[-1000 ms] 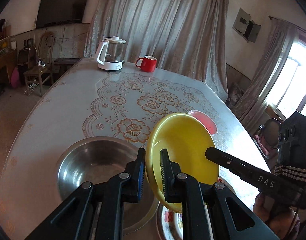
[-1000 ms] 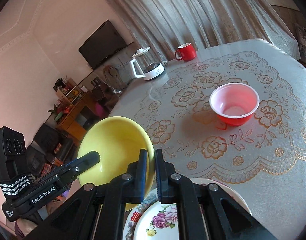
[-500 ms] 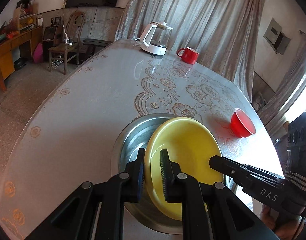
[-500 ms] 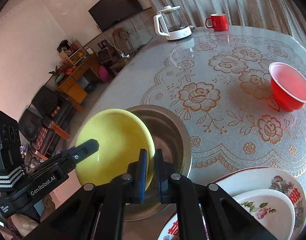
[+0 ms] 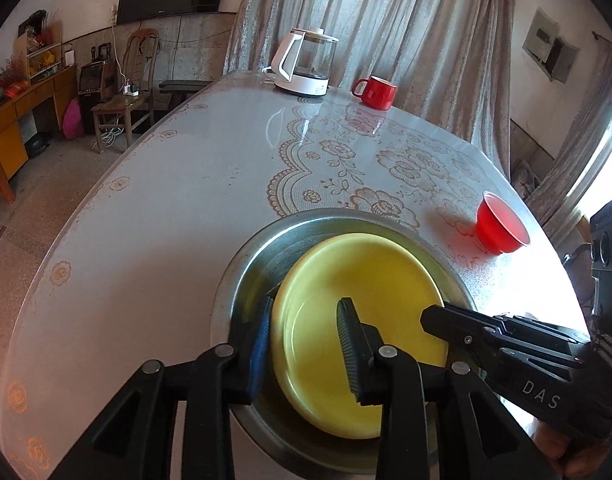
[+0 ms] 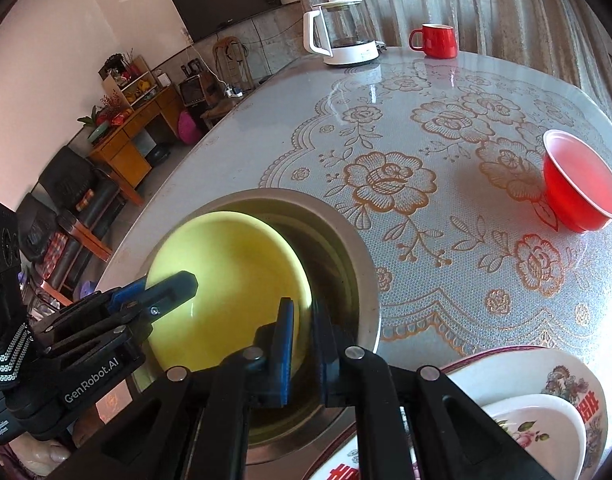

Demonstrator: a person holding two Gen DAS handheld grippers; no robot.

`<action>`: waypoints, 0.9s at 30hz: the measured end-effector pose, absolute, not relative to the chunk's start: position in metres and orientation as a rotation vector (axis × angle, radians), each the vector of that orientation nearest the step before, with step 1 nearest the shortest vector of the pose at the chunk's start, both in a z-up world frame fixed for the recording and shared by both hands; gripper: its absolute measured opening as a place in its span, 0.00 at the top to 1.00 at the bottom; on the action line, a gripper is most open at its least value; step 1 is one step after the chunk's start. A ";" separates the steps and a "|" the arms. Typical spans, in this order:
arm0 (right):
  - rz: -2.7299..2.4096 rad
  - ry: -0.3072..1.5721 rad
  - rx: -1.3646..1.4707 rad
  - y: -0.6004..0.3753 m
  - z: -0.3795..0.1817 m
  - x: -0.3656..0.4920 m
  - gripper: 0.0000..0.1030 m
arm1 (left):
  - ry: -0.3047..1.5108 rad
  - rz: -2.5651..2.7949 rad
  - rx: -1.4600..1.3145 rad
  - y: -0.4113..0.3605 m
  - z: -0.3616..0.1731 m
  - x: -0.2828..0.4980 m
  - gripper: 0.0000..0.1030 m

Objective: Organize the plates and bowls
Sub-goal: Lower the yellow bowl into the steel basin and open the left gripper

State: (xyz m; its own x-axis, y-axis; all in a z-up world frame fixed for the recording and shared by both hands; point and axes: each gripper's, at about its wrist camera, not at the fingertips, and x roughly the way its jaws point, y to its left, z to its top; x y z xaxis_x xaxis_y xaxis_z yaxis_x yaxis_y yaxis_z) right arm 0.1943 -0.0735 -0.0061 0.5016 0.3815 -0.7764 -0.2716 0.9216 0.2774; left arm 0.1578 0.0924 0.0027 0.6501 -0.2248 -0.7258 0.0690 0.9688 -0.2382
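Yellow bowl (image 5: 358, 280) sits nested inside the steel basin (image 5: 246, 264) at the desk's (image 5: 166, 200) near edge; its near rim is hidden behind both tongs, and the floral plates (image 6: 546, 400) are cut off at the right-wrist frame's bottom corner. Left tongs (image 5: 306, 344) spread apart, straddling the bowl's left rim, pads not touching it; right tongs (image 6: 302, 344) have a narrow gap around the bowl's right rim, contact hard to make out. Bowl is smooth glossy plastic, basin dull brushed metal, red bowl (image 6: 578, 188) translucent with a thin lip, desk cover lace-patterned under glossy film.
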 end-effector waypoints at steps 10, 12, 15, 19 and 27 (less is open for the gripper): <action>0.384 0.923 0.118 -0.077 0.002 0.181 0.83 | 0.784 -0.080 -0.114 0.084 0.005 0.150 0.59; 0.377 0.920 0.126 -0.080 0.002 0.181 0.83 | 0.782 -0.078 -0.126 0.086 0.005 0.151 0.59; 0.379 0.913 0.152 -0.086 0.003 0.179 0.83 | 0.769 -0.061 -0.132 0.086 0.007 0.147 0.59; 0.378 0.891 0.168 -0.092 0.008 0.171 0.82 | 0.742 -0.042 -0.144 0.086 0.014 0.137 0.59; 0.354 0.843 0.223 -0.116 0.017 0.152 0.74 | 0.711 -0.055 -0.137 0.073 0.027 0.114 0.59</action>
